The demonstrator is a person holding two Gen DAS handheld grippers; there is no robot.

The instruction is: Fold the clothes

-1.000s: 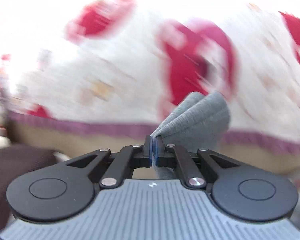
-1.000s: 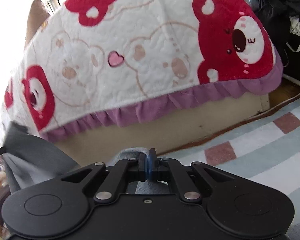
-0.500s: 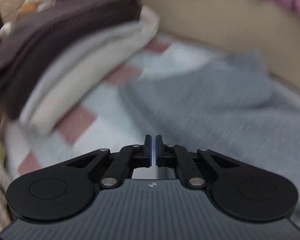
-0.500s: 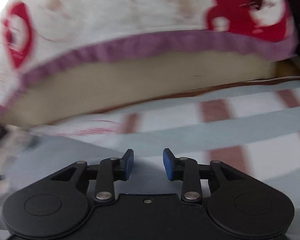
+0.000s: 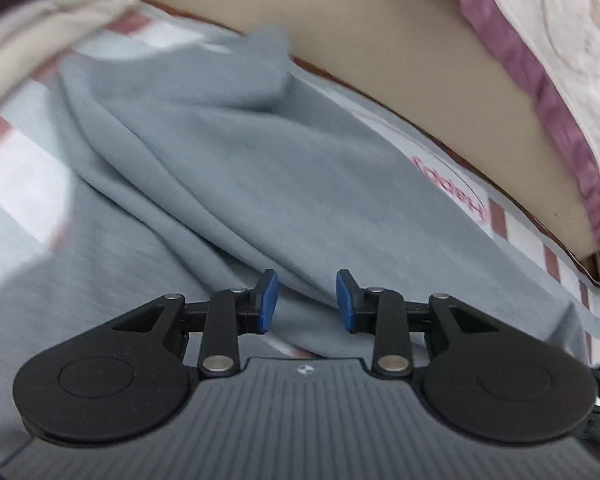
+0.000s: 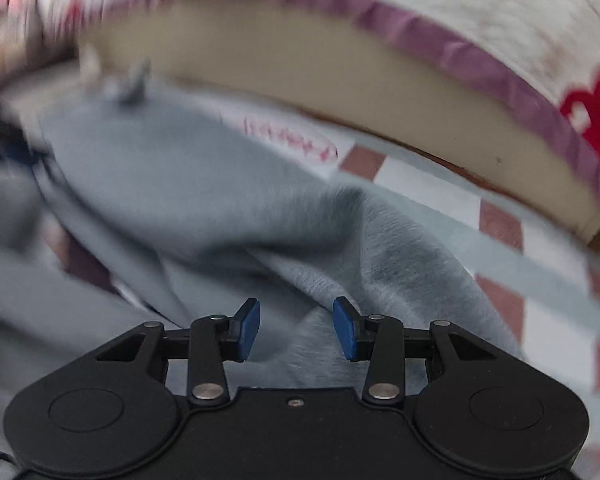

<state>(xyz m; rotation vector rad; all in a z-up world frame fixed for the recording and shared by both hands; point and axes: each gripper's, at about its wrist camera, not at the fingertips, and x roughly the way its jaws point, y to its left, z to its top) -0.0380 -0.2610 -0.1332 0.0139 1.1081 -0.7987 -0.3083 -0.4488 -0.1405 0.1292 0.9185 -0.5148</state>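
Note:
A light grey garment lies rumpled on the checked floor mat, with long folds running across it. My left gripper hovers just over its near part, jaws opening, blue pads apart with only cloth seen beyond the gap. In the right wrist view the same grey garment is bunched into a ridge. My right gripper hangs over that ridge, jaws opening too, and nothing is pinched between its pads.
A mat of white, grey and brownish-red checks covers the floor. Behind it runs a beige bed base under a bear-print quilt with a purple frill. A stack of folded clothes sits at the upper left.
Both grippers let go of the grey garment and dropped toward the floor. The left one, shut until half a second ago, now stands apart; the right one has widened further.

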